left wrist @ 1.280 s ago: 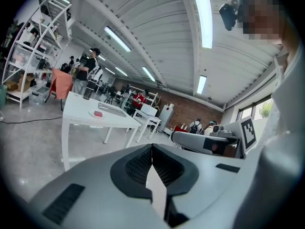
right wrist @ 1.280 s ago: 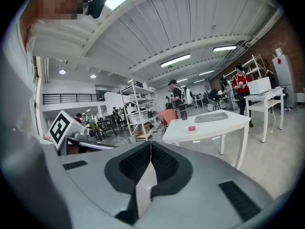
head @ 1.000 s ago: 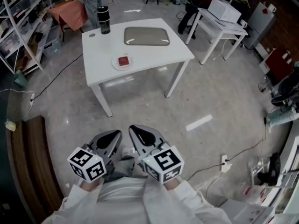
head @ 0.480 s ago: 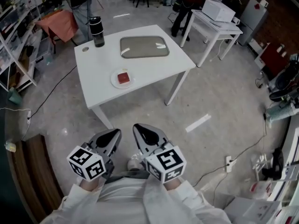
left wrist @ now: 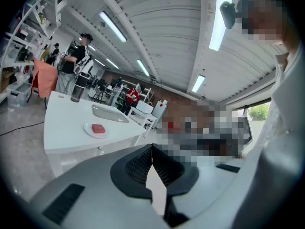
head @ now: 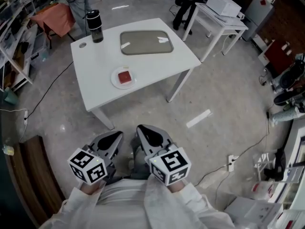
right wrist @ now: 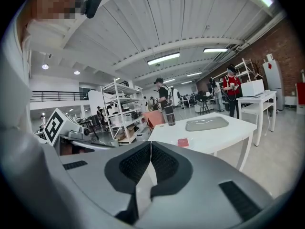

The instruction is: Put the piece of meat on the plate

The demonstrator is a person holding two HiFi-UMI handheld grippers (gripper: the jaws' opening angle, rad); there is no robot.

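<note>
A red piece of meat [head: 124, 77] lies on a small white plate [head: 114, 81] near the front edge of a white table [head: 95, 97]. It shows small in the left gripper view as meat [left wrist: 98, 128] on the plate [left wrist: 89, 130], and in the right gripper view as meat [right wrist: 183, 141]. My left gripper [head: 116, 136] and right gripper [head: 141, 130] are held side by side close to my body, over the floor, well short of the table. Both are shut with nothing between the jaws, as the left gripper [left wrist: 152, 147] and right gripper [right wrist: 150, 143] show in their own views.
A grey tray [head: 146, 42] lies at the back of the table, a black bottle [head: 95, 26] stands at its far left corner. Another white table [head: 224, 20] is at the back right. Cables run across the floor [head: 224, 104]. Shelves line the left.
The table with the plate sits slightly nearer and further left in the head view. Both grippers stay shut and keep their place in front of my body.
</note>
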